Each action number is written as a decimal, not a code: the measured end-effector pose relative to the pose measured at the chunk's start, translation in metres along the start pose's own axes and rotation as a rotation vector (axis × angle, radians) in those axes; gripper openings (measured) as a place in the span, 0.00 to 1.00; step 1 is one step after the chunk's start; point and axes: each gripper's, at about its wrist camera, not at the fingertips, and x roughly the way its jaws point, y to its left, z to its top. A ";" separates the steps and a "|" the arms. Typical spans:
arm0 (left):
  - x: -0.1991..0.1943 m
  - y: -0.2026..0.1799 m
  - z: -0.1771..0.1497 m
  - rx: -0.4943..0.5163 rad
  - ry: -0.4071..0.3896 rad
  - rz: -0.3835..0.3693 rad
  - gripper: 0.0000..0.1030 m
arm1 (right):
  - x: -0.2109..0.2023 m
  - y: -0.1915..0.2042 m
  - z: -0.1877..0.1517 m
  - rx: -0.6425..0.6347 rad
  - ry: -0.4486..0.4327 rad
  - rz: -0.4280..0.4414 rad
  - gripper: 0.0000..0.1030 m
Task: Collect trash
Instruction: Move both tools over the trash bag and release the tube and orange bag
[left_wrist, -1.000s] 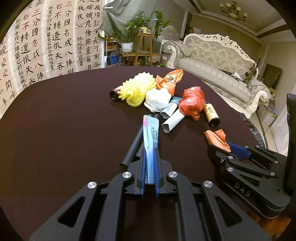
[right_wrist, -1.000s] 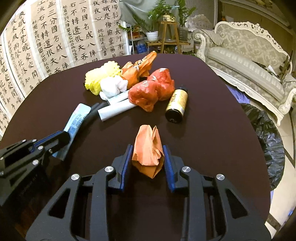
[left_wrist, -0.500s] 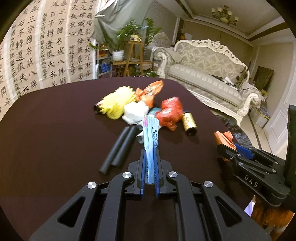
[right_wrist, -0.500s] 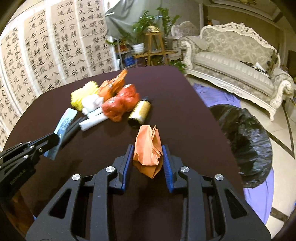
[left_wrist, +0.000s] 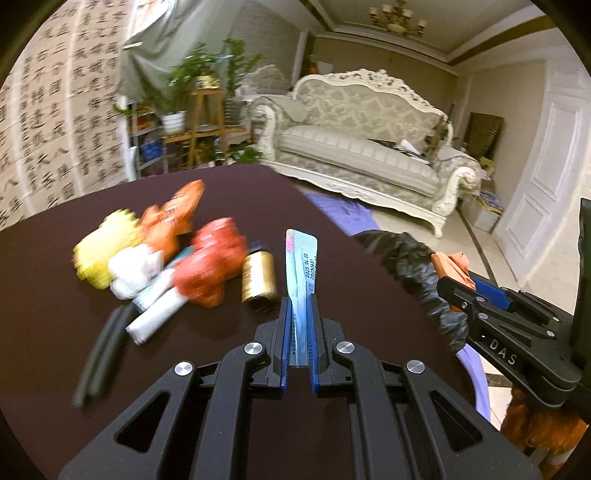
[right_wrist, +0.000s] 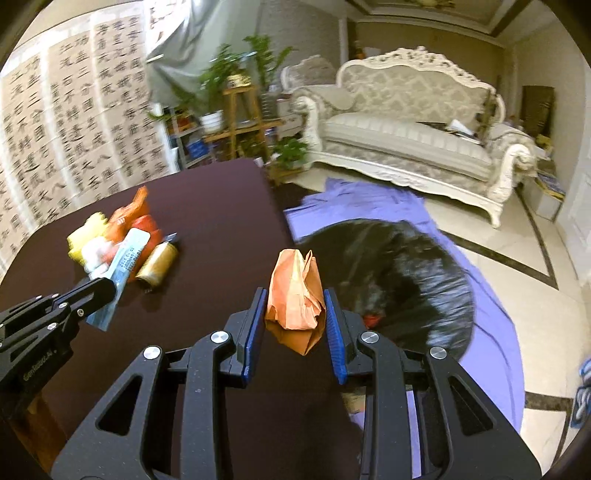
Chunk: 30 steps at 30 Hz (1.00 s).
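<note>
Only my right view shows the black trash bag (right_wrist: 399, 273) fully. Right gripper (right_wrist: 295, 295) clamps the orange paper wad (right_wrist: 295, 295) above the table edge (right_wrist: 273, 199); left gripper (left_wrist: 299, 310) pinches the flat sachet (left_wrist: 301, 258).

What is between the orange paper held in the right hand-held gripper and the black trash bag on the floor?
Nothing: in the right wrist view the orange paper hangs at the table edge, the black trash bag just beyond.

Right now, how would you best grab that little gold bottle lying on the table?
Grip the gold bottle across its round middle, coming from above. It lies on its side on the table, so tongs can straddle the body; red wrappers crowd its left, so stay centred.
</note>
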 end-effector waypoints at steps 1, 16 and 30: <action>0.005 -0.008 0.004 0.014 -0.001 -0.009 0.09 | 0.002 -0.008 0.002 0.010 -0.005 -0.014 0.30; 0.092 -0.080 0.042 0.162 0.044 -0.053 0.09 | 0.053 -0.086 0.022 0.086 0.005 -0.080 0.30; 0.128 -0.083 0.055 0.147 0.129 -0.029 0.47 | 0.074 -0.114 0.022 0.153 -0.001 -0.097 0.50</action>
